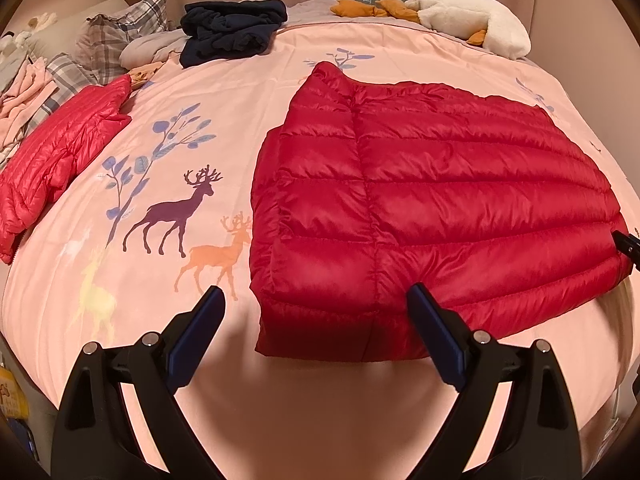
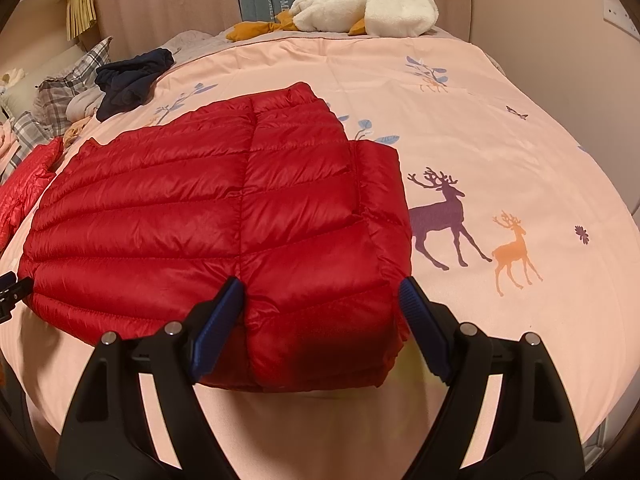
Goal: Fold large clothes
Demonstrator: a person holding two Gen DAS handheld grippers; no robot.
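Observation:
A dark red quilted down jacket (image 1: 432, 200) lies folded flat on the pink bedspread (image 1: 200, 92); it also shows in the right wrist view (image 2: 224, 220). My left gripper (image 1: 316, 300) is open and empty, low over the jacket's near left corner. My right gripper (image 2: 320, 288) is open and empty, its jaws standing either side of the jacket's near right corner. The tip of the other gripper shows at the jacket's far end in each view (image 1: 628, 244) (image 2: 10, 288).
A second, brighter red jacket (image 1: 60, 148) lies at the left edge. A dark navy garment (image 1: 232, 28), plaid pillows (image 1: 112, 40) and a white plush goose (image 1: 472, 20) lie at the far side. Pink clothes (image 1: 20, 108) are piled far left.

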